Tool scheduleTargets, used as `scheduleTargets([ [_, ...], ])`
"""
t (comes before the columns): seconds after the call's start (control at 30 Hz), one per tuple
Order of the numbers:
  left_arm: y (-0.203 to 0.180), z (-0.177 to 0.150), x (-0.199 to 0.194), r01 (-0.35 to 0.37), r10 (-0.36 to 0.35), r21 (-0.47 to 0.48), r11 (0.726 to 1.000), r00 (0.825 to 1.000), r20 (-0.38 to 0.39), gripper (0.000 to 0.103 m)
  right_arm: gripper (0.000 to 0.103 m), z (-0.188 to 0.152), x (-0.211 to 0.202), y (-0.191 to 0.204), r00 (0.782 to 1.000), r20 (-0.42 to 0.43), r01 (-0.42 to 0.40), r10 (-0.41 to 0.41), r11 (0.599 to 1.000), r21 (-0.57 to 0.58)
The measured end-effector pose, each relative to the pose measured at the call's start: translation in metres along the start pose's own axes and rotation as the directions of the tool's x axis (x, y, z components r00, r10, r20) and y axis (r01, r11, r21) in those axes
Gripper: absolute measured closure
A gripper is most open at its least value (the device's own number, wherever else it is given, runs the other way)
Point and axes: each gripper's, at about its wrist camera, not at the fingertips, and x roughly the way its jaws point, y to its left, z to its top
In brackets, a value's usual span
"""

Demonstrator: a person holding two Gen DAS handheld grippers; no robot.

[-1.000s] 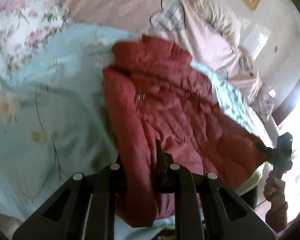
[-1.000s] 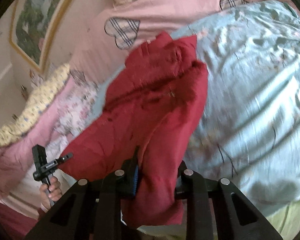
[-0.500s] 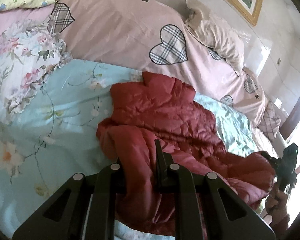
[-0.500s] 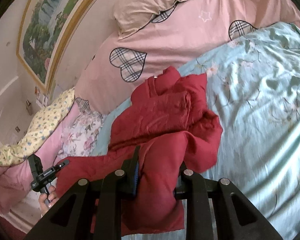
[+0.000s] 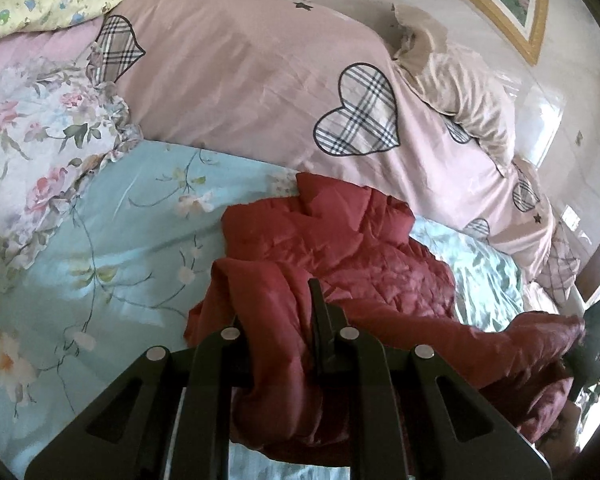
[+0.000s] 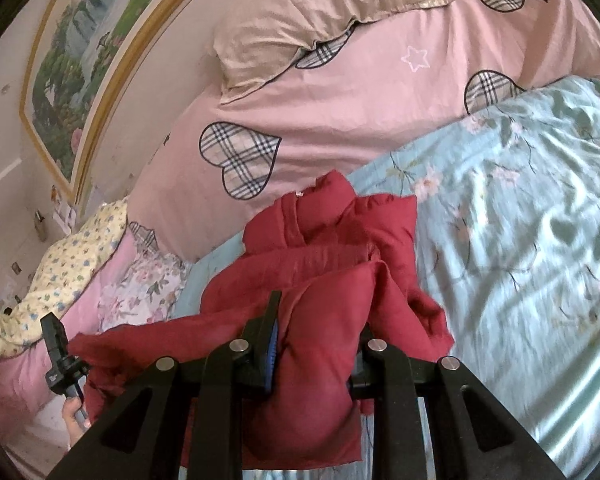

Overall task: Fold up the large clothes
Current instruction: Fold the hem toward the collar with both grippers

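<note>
The red padded jacket (image 5: 340, 264) lay bunched on the bed's pale blue floral quilt (image 5: 100, 248). The left gripper (image 5: 278, 320) and right gripper (image 6: 318, 332) each clenched its hem. No legible writing showed.

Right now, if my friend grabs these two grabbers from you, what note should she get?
Left gripper: jaws shut on the red jacket, holding its near edge.
Right gripper: jaws shut on the same edge, further along.
The jacket's collar end lies on the blue flowered sheet, below the pink heart quilt; the near part hangs lifted between both grippers.
Done: both corners gripped and raised.
Left: carry the held edge over toward the collar, lay it flat, let go, finish folding.
</note>
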Motion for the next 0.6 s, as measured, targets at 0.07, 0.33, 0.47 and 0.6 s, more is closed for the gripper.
scheduleTargets([
  [0.07,0.000,0.005,0.007,-0.008,0.008,-0.007,1.000,1.000,0.001,0.089,0.080,0.006,0.007,0.000,1.000,0.014,0.003,-0.003,1.000,-0.002],
  [0.33,0.000,0.023,0.038,-0.036,0.036,-0.035,0.999,0.999,0.003,0.089,0.080,0.024,0.039,-0.005,0.999,0.036,0.029,-0.030,1.000,0.006],
  [0.47,0.002,0.032,0.057,-0.052,0.051,-0.057,0.997,0.999,-0.005,0.089,0.079,0.031,0.053,-0.010,0.997,0.047,0.056,-0.057,0.998,0.010],
  [0.6,0.006,0.043,0.080,-0.075,0.074,-0.076,0.994,0.997,-0.016,0.089,0.079,0.041,0.068,-0.017,0.994,0.055,0.097,-0.098,0.995,0.015],
])
